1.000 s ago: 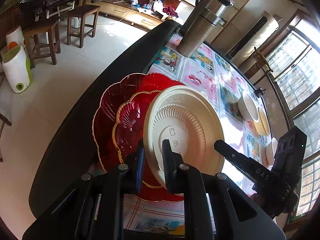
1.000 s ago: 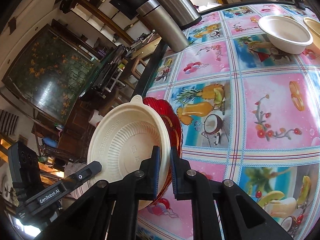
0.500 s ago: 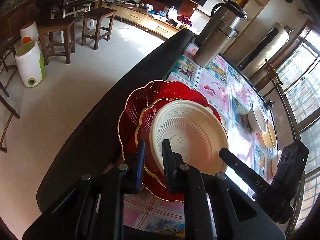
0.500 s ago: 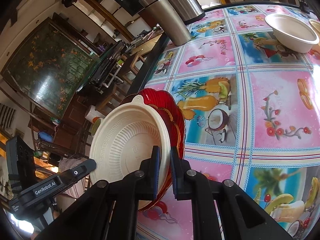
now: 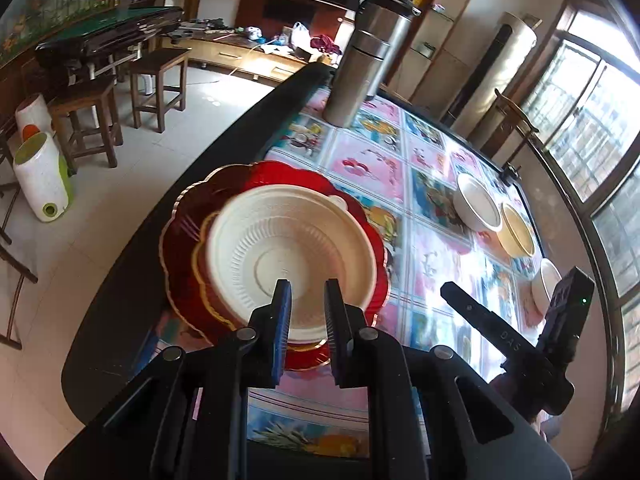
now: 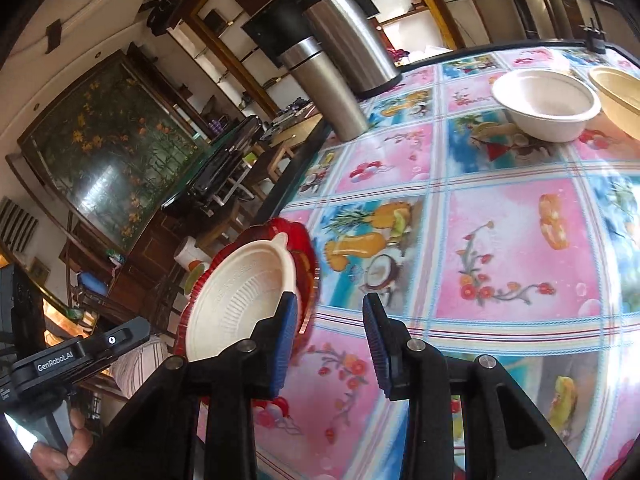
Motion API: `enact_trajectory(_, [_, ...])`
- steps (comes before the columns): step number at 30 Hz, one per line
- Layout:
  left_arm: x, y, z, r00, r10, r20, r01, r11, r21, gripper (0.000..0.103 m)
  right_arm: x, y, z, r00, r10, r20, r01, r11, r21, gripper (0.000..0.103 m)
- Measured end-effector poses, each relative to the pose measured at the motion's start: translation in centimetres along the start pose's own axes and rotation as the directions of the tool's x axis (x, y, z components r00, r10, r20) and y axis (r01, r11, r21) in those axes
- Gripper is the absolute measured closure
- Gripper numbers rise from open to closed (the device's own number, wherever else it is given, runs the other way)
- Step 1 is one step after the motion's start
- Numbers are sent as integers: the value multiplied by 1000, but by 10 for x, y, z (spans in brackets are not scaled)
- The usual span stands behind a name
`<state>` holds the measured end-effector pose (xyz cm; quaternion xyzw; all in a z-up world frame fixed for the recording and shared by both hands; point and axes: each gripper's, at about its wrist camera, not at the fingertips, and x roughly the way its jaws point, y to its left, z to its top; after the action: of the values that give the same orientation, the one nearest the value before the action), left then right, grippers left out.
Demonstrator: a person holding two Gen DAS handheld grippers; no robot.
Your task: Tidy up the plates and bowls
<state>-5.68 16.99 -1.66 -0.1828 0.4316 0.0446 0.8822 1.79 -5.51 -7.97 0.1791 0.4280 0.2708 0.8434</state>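
A cream disposable plate [image 5: 292,248] lies on two red gold-rimmed plates [image 5: 180,248], and the stack hangs over the table's left edge. My left gripper [image 5: 306,292] is shut on the near rim of this stack. In the right wrist view the cream plate [image 6: 236,296] and the red plates [image 6: 300,236] look tipped up. My right gripper [image 6: 330,304] stands just right of them. Its jaws are opening, with only tablecloth showing between them. Its left finger [image 6: 286,332] overlaps the plates' rim. Its black body [image 5: 512,340] shows in the left wrist view.
On the fruit-print tablecloth [image 6: 512,240] stand a white bowl [image 6: 546,104], a tan bowl [image 6: 620,96] and a steel flask [image 6: 324,88] beside a kettle [image 6: 348,32]. Wooden stools [image 5: 160,80] stand on the floor left of the table. A person's hand [image 6: 60,452] holds the left gripper.
The right gripper's jaws have spread apart off the plates' rim and it has shifted right. The left gripper keeps its grip, and the stack now looks farther off and flatter.
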Motion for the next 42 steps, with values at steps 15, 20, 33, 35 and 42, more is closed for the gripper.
enact_trajectory(15, [71, -140, -61, 964, -32, -264, 111, 950, 291, 87, -63, -119, -8, 992, -105, 69, 90, 977, 192, 63])
enact_trajectory(20, [94, -169, -82, 939, -16, -342, 138, 932, 336, 87, -77, -151, -8, 989, -115, 89, 89, 962, 259, 63])
enact_trajectory(33, [122, -204, 1, 959, -9, -282, 104, 940, 326, 87, -87, -181, 48, 984, -92, 149, 37, 941, 336, 61])
enact_trajectory(35, [127, -205, 24, 964, -16, -265, 96, 952, 292, 88, -86, -184, 64, 983, -85, 165, 23, 938, 347, 61])
enact_trajectory(42, [157, -209, 85, 966, -98, -237, 132, 982, 132, 88, -73, -199, 119, 981, -80, 177, 0, 912, 410, 61])
